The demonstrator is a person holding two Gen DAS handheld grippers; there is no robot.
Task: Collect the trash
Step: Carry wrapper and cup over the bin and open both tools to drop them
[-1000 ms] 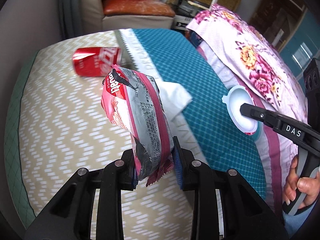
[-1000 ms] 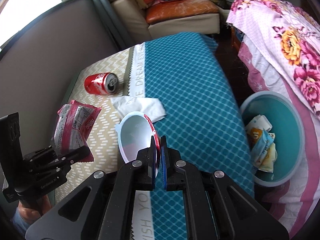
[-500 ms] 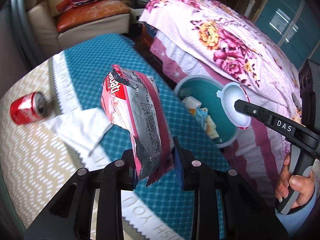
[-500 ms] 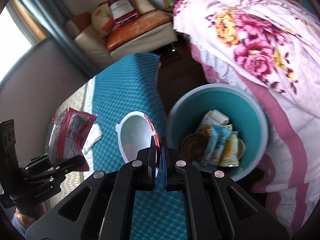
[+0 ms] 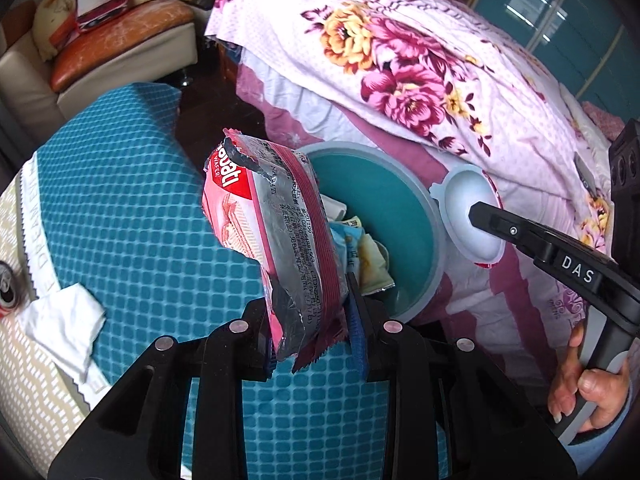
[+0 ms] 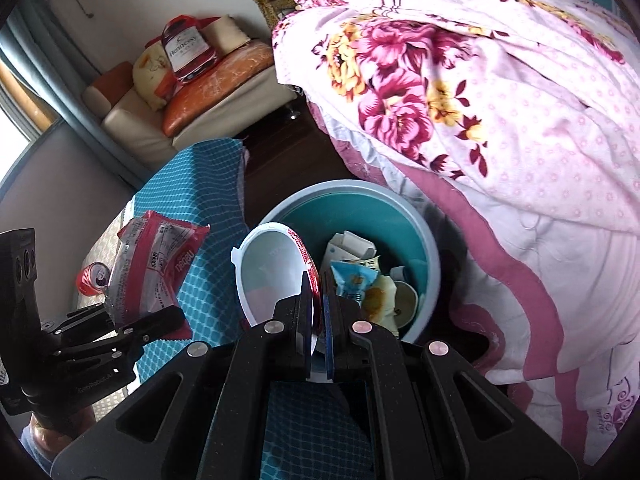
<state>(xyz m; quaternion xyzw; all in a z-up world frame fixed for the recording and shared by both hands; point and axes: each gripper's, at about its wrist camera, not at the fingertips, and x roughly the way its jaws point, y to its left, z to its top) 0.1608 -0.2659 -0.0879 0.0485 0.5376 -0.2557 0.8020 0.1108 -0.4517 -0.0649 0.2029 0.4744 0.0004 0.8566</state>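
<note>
My left tongs point(image 5: 312, 328) pinch the lower end of a torn pink-and-silver wafer wrapper point(image 5: 272, 236), which stands up in the middle of the left wrist view, held above the near rim of the teal trash bin point(image 5: 416, 216). In the right wrist view the same wrapper point(image 6: 154, 264) shows at the left edge, above the teal checked cloth point(image 6: 200, 184) that covers the surface.

My right tongs point(image 6: 318, 312) are pressed tight on the rim of a white plastic lid with red print point(image 6: 272, 268). The lid stands on edge at the left rim of the bin point(image 6: 428, 248), its white face turned to the left of the frame. From the left wrist view the lid point(image 5: 468, 208) hangs at the bin's right rim, and my right hand point(image 5: 588, 384) grips the handle in the lower right corner.

Inside the bin lie a blue snack packet point(image 6: 354, 280), a small carton and other crumpled wrappers.

A white tissue point(image 5: 64, 320) lies on the surface at the left of the left wrist view, and just beyond it, at the frame edge, a red drink can point(image 5: 8, 288) lies on its side. A floral quilt point(image 5: 440, 68) fills the upper right.
</note>
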